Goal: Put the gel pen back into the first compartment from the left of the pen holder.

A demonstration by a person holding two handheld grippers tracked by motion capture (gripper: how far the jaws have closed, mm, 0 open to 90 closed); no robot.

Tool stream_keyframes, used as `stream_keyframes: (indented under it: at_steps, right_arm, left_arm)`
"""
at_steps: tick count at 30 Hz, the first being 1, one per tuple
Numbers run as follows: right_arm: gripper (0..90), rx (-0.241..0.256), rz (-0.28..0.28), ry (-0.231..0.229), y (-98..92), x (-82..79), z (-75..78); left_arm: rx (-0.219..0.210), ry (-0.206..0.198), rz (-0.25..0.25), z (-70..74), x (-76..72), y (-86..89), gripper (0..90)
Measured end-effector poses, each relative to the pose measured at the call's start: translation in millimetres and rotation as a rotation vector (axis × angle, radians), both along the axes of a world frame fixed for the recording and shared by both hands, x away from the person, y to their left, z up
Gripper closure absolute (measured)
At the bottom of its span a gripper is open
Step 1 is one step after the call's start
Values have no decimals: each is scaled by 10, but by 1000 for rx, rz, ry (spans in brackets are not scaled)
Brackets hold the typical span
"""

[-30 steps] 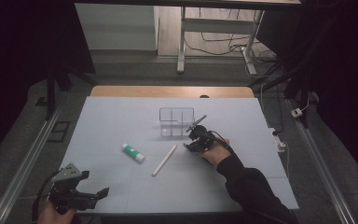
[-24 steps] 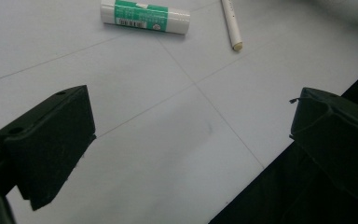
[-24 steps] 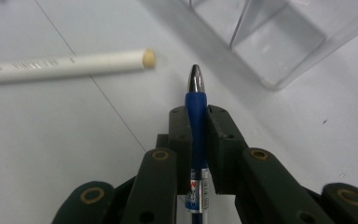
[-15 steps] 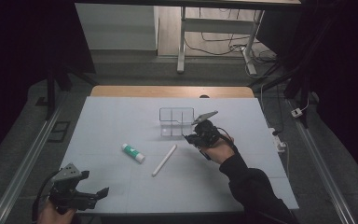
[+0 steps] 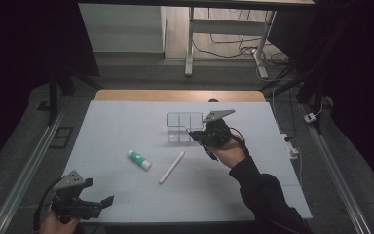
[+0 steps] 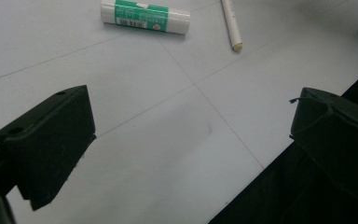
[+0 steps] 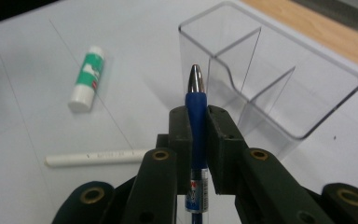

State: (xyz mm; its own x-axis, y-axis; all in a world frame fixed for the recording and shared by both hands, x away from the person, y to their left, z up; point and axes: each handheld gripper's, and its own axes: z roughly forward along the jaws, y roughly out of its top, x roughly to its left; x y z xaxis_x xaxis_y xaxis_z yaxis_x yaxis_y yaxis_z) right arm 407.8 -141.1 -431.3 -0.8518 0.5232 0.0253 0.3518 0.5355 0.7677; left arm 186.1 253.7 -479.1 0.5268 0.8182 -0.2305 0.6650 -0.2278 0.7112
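One blue pen, one white pen, one glue stick, one clear organizer, two grippers.

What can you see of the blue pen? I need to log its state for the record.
The blue pen has a blue barrel, a silvery metal tip and a clear lower section with a printed label. The right gripper is shut on it, jaws pressing both sides of the barrel. Its tip points toward the clear plastic organizer, not yet inside it. It is off the table.

A pale bench with a wooden far edge stands in a dim room. Grey floor surrounds it; a metal frame and cables lie beyond.
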Motion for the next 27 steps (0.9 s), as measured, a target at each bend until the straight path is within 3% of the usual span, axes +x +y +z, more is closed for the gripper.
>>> stream_keyframes:
  at_steps: [6,21,27]
  right_arm:
    - [802,61,-4,-45,18,34,136]
    - [802,205,-36,-94,181,223,351]
    - [802,223,-42,-105,289,283,370]
  left_arm:
    - [-4,2,2,-1,0,6,0]
    - [-14,4,3,-3,1,21,0]
    - [-19,7,2,-3,2,25,0]
